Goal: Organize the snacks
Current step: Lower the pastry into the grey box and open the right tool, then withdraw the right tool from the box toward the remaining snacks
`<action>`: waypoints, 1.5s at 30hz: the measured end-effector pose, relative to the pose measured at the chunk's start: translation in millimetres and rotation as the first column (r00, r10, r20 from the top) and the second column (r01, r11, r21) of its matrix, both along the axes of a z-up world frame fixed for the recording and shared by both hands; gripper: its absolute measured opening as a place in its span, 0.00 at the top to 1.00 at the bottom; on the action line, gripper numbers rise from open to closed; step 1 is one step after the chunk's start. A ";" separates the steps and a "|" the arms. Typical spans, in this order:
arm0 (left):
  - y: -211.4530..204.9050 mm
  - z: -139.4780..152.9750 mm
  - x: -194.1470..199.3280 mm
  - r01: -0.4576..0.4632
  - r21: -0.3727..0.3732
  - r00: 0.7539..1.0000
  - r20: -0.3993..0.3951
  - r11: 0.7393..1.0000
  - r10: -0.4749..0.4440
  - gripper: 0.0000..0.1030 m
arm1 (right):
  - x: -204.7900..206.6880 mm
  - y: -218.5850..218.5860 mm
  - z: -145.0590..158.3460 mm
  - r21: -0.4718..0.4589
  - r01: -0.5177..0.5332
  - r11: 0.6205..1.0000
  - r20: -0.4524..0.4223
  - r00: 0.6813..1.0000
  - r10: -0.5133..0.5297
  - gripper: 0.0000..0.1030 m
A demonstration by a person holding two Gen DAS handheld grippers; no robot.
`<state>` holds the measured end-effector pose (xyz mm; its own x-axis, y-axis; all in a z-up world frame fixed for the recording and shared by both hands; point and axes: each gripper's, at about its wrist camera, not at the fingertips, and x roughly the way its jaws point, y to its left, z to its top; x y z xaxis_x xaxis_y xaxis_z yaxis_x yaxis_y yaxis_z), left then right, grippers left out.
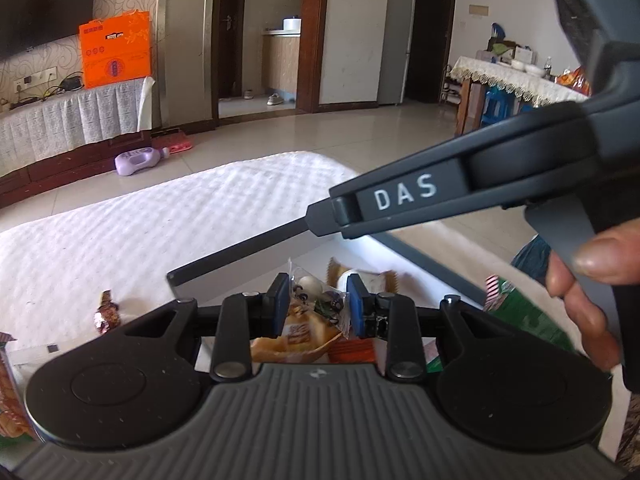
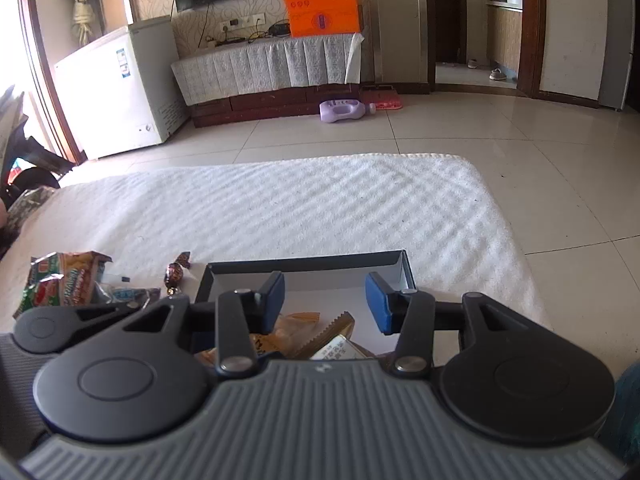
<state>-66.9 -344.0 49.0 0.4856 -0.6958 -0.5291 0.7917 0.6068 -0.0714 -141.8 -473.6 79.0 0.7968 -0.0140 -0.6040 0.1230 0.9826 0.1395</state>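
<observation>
Dark shallow box (image 2: 308, 266) w/ white floor sits on the white towel (image 2: 300, 204), near edge hidden under the grippers. Inside, near end: a few wrapped snacks – orange-yellow pastry packs (image 2: 298, 322) and a gold zigzag-edged wrapper (image 2: 340, 326); far end of the box is bare.

Left gripper (image 1: 318, 306): blue pads (image 1: 281, 300) close together, clamped on a clear snack packet (image 1: 316, 300) w/ round pale pieces showing thru it. Packet sits right between the fingers, above the orange pastry packs (image 1: 298, 334) in the box (image 1: 224, 254).

Right gripper (image 2: 326, 302): pads wide apart, nothing between them, hovering over the box's near half; snacks lie just below and nearer than its fingertips. In the left wrist view its body (image 1: 460, 196) reaches in from the right, marked DAS, w/ the person's right hand (image 1: 588, 280) wrapped round the handle.

Outside the box, left on the towel: a dark twist-wrapped candy (image 2: 176, 272) just beside the box's left wall, and further left a pile of green/red/orange snack bags (image 2: 64, 282).
</observation>
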 end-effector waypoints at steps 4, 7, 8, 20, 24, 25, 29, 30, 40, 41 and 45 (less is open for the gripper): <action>-14.8 -3.4 -4.8 0.015 -0.002 1.000 -0.011 1.000 -0.016 0.66 | -9.0 1.4 5.2 -0.007 0.000 1.000 0.013 1.000 0.000 0.53; -26.9 -7.5 -8.6 0.030 0.007 0.999 -0.013 1.000 -0.030 0.66 | -10.2 1.6 4.4 -0.026 -0.001 1.000 0.007 1.000 0.002 0.52; -30.4 -8.7 -9.8 0.034 0.009 0.999 -0.014 0.999 -0.034 0.66 | -9.7 0.9 3.1 -0.028 0.000 1.000 0.003 1.000 0.000 0.52; -49.4 -10.2 -13.9 0.043 0.030 0.999 0.000 0.999 -0.043 0.41 | -14.8 -7.5 -5.9 -0.037 0.007 0.999 -0.028 1.000 -0.008 0.52; -47.9 -10.4 -14.1 0.038 0.028 0.999 0.001 0.999 -0.038 0.35 | -17.4 -5.2 -6.2 -0.051 0.004 0.999 -0.031 0.999 -0.006 0.52; -47.2 -10.4 -15.2 0.038 0.027 0.999 0.003 0.999 -0.038 0.33 | -18.6 -3.7 -6.3 -0.058 0.000 0.998 -0.033 0.999 -0.002 0.52; -45.9 -9.2 -19.9 0.031 0.020 0.999 0.017 0.999 -0.032 0.22 | -26.9 0.6 -6.9 -0.080 -0.009 0.997 -0.041 0.999 0.006 0.52; -45.6 -8.2 -21.8 0.032 0.016 0.999 0.018 0.999 -0.033 0.20 | -29.5 1.1 -6.5 -0.082 -0.006 0.997 -0.041 0.999 0.002 0.52; -27.2 7.8 -36.6 0.037 -0.017 0.996 0.082 0.999 -0.035 0.14 | -58.6 9.8 3.6 -0.050 0.046 0.998 0.017 0.999 -0.045 0.45; -22.8 9.9 -37.8 0.035 -0.019 0.996 0.088 0.999 -0.033 0.14 | -61.0 11.4 5.0 -0.041 0.046 0.998 0.026 0.999 -0.045 0.45; 1.9 17.6 -37.9 0.014 -0.025 0.994 0.112 1.000 -0.011 0.14 | -67.3 20.2 12.3 -0.019 0.044 0.999 0.071 0.997 -0.042 0.45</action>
